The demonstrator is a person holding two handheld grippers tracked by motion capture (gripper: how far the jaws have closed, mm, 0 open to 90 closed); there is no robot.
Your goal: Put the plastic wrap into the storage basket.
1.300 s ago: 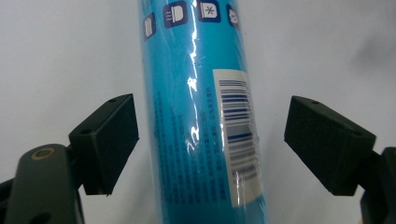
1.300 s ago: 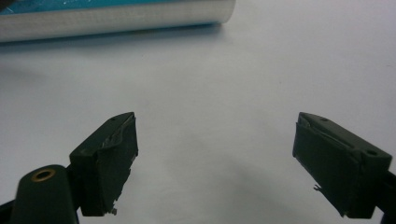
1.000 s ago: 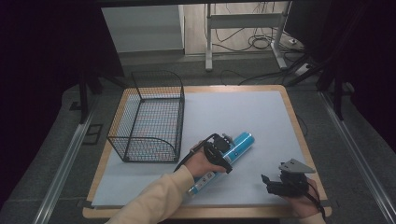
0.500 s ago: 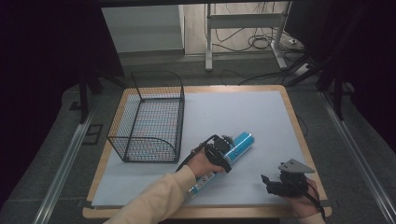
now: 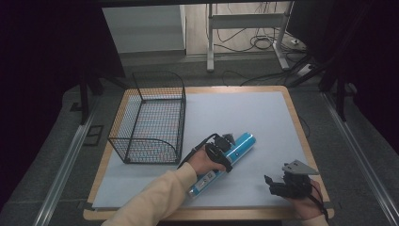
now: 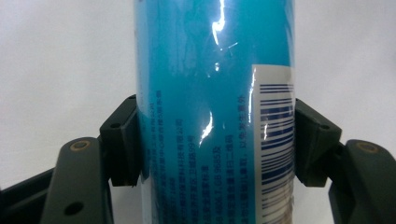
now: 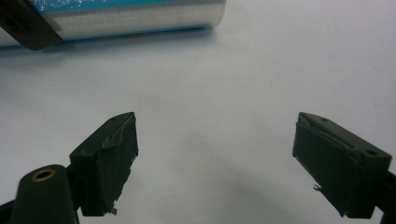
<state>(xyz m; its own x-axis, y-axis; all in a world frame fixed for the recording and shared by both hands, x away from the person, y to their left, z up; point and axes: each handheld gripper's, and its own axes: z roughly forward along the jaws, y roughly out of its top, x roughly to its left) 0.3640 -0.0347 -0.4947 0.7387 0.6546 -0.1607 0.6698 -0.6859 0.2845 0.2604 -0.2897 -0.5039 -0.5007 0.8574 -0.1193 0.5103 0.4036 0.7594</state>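
Your high view is dim w/ black surrounds; light falls mainly on the pale counter and the floor behind, pic soft and grainy. In your left gripper view the blue tube is close, slightly blurred, w/ white glare streaks on its wrap. Your right gripper view is evenly lit, w/ soft shadows under the tongs and the far tube out of focus.

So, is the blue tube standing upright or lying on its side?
Lying on its side. The blue tube stretches flat along the white mat, and the left tongs clamp it across its width.
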